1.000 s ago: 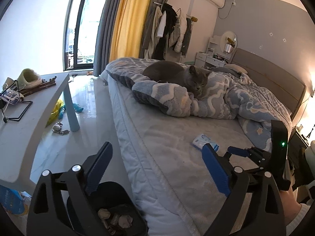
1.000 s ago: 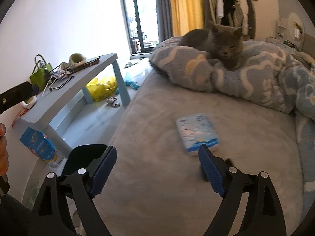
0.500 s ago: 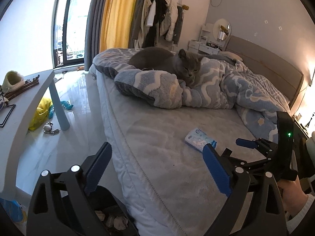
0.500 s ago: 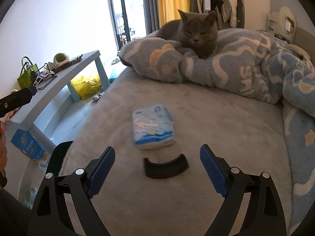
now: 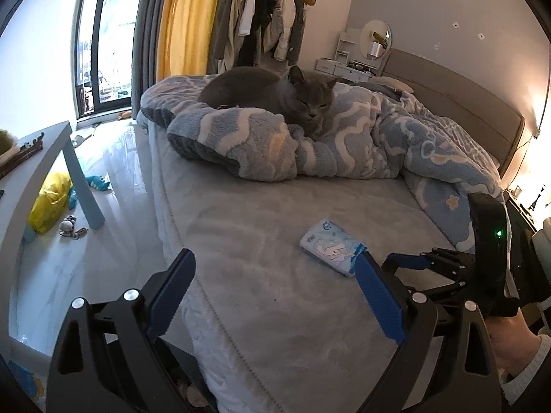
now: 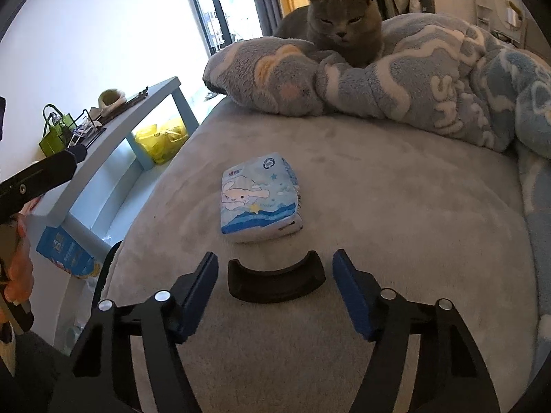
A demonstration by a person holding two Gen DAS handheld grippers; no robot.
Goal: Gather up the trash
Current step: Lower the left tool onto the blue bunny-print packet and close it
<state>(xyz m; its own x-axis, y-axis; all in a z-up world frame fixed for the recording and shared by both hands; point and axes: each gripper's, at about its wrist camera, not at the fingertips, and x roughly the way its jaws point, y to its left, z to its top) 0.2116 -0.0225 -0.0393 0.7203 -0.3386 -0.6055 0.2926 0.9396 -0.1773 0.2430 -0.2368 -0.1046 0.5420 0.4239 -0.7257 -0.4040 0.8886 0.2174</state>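
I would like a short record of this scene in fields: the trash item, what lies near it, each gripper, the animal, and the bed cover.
trash item: tissue pack, lying flat on the grey bed sheet
near it: black curved piece, just in front of the pack
right gripper: jaws have just been closing, not gripping; curved piece between the fingers, untouched
left gripper: open, empty, above the bed edge
animal: grey cat, resting on the blanket
bed cover: blue patterned blanket, bunched behind the pack
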